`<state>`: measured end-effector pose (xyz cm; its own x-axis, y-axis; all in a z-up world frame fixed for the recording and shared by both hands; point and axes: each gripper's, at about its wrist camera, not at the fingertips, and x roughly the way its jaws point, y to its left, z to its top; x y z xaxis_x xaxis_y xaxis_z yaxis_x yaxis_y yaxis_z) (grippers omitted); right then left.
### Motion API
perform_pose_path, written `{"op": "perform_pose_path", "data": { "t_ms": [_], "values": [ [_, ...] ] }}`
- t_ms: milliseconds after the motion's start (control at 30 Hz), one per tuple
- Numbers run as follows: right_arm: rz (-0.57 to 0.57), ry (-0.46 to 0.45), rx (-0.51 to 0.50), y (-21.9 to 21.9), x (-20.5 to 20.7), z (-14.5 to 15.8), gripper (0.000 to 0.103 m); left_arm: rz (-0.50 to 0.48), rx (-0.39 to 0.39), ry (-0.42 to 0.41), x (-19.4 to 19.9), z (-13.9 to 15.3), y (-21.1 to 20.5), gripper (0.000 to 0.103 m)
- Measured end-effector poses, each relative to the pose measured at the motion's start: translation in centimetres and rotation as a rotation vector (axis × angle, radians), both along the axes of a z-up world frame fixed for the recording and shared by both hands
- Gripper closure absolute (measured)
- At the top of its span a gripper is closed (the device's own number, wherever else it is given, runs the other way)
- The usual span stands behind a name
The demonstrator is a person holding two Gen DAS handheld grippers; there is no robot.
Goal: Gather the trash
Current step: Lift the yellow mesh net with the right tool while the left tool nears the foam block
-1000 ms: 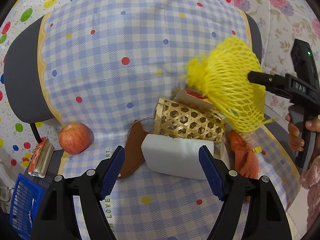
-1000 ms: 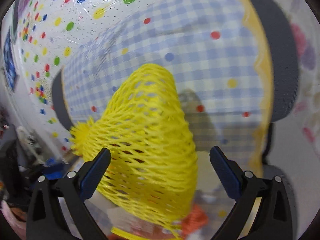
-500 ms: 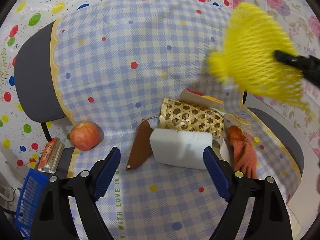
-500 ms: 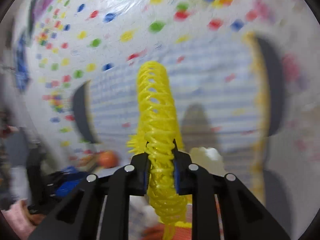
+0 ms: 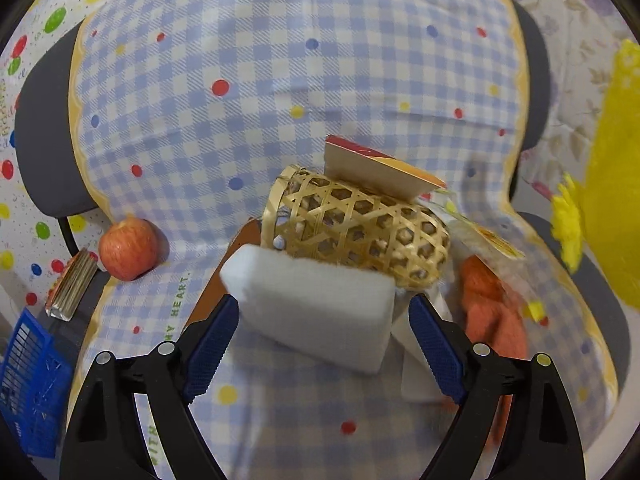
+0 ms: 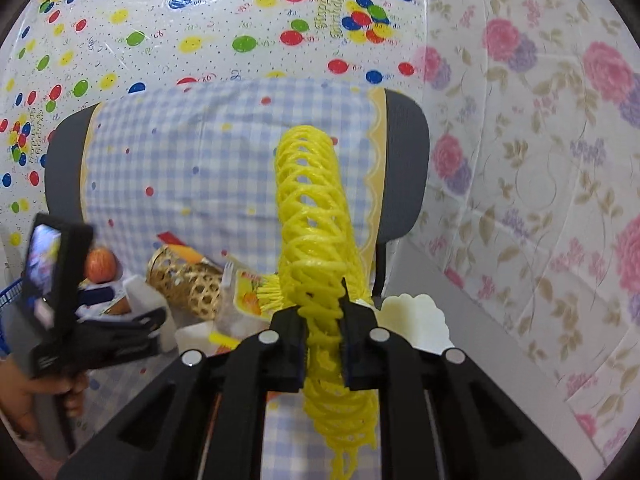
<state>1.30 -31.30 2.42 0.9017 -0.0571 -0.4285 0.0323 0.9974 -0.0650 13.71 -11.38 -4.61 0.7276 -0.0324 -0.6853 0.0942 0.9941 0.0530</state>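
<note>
Blue-and-white checked cloth (image 5: 248,92) dotted with colour drapes a grey chair (image 6: 404,168), with balloon-print and floral sheeting hung behind. Over the seat, the left gripper (image 5: 324,334) stands spread wide, its jaws having just been opening, one blue pad on either side of a single white foam block (image 5: 316,304) without pressing it. Just behind the block lies one woven bamboo basket (image 5: 356,228) on its side, a red-and-yellow card (image 5: 376,164) propped against its top; a brown leather piece (image 5: 236,252) pokes out beneath the block's left end. One orange knitted item (image 5: 492,308) sits just right of the block, partly behind the right finger, beside a crumpled snack wrapper (image 5: 488,236). One apple (image 5: 128,248) rests well off to the left at the cloth's edge, near a small packet (image 5: 72,284) and a blue crate (image 5: 28,376). The right gripper (image 6: 324,344), its jaws narrowed, pinches one yellow foam net sleeve (image 6: 312,216), raised above the seat's right side. A cream scalloped item (image 6: 412,320) shows just past that gripper.
</note>
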Motion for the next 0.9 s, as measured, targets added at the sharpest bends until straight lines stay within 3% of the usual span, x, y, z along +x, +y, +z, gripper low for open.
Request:
{"op": "perform_pose_path", "data": {
  "t_ms": [133,233,500,667,833,900],
  "values": [
    [0.016,0.028,0.034,0.2,0.0,-1.0,0.091,0.041,0.054,0.015,1.4,-0.8,-0.8,0.017],
    [0.026,0.044,0.041,0.4,-0.2,-1.7,0.091,0.056,0.050,0.038,1.7,-1.3,0.2,0.017],
    [0.030,0.064,0.076,0.9,-1.8,-2.8,0.091,0.058,-0.038,0.054,-1.4,-0.9,5.4,0.017],
    [0.031,0.068,0.078,1.6,-2.8,-3.1,0.091,0.075,-0.088,0.095,-2.1,-1.7,7.4,0.035],
    [0.028,0.079,0.085,1.8,-3.1,-3.2,0.091,0.086,-0.180,0.127,-1.3,-2.2,8.0,0.035],
    [0.026,0.083,0.087,1.8,-3.2,-3.3,0.091,0.082,-0.170,0.141,-0.7,-2.6,7.7,0.033]
  ]
}}
